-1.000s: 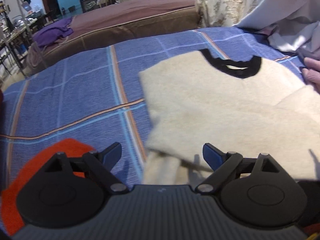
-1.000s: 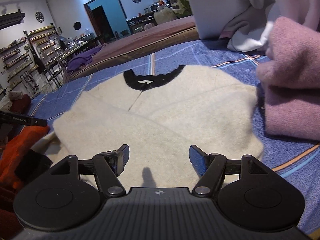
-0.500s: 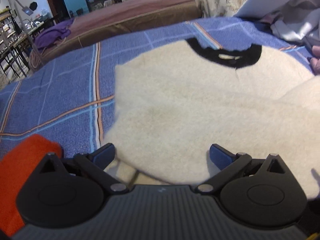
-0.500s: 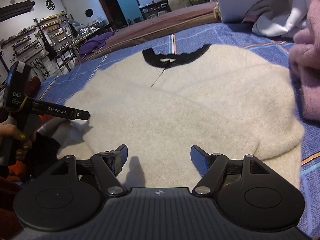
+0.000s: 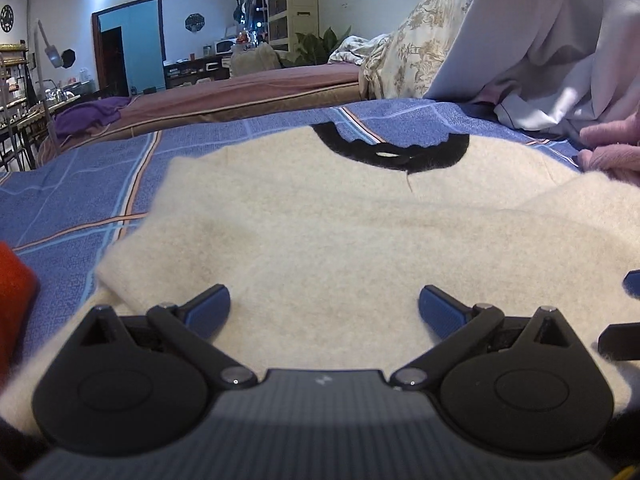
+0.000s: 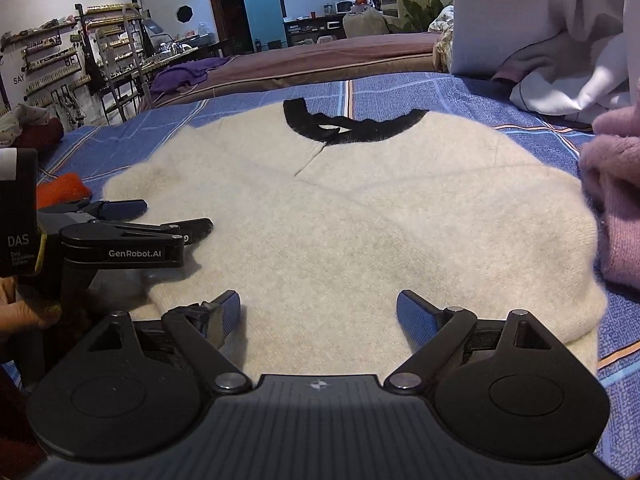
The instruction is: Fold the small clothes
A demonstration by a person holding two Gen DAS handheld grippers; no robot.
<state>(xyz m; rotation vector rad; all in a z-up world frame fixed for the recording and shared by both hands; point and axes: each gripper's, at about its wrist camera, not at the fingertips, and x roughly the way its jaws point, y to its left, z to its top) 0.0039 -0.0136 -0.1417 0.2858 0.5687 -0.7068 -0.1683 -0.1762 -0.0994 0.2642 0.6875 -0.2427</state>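
A cream sweater (image 5: 340, 232) with a black collar (image 5: 396, 152) lies flat on the blue plaid sheet (image 5: 80, 184), its sleeves folded in over the body. My left gripper (image 5: 325, 300) is open wide just above the sweater's lower left part, nothing between its fingers. The right wrist view shows the same sweater (image 6: 360, 216) and the left gripper (image 6: 160, 218) at its left edge. Over the sweater's near hem, my right gripper (image 6: 320, 304) is open and empty.
A pink knit garment (image 6: 616, 208) lies against the sweater's right side. An orange garment (image 5: 12, 280) sits at the left. Pale bedding (image 5: 560, 40) is heaped at the back right, and a brown mattress (image 5: 240, 92) lies beyond the sheet. A hand (image 6: 20, 304) holds the left gripper.
My left gripper has come down and to the right, from the sweater's left edge onto its body, with its jaws wider. The right gripper has moved closer to the sweater.
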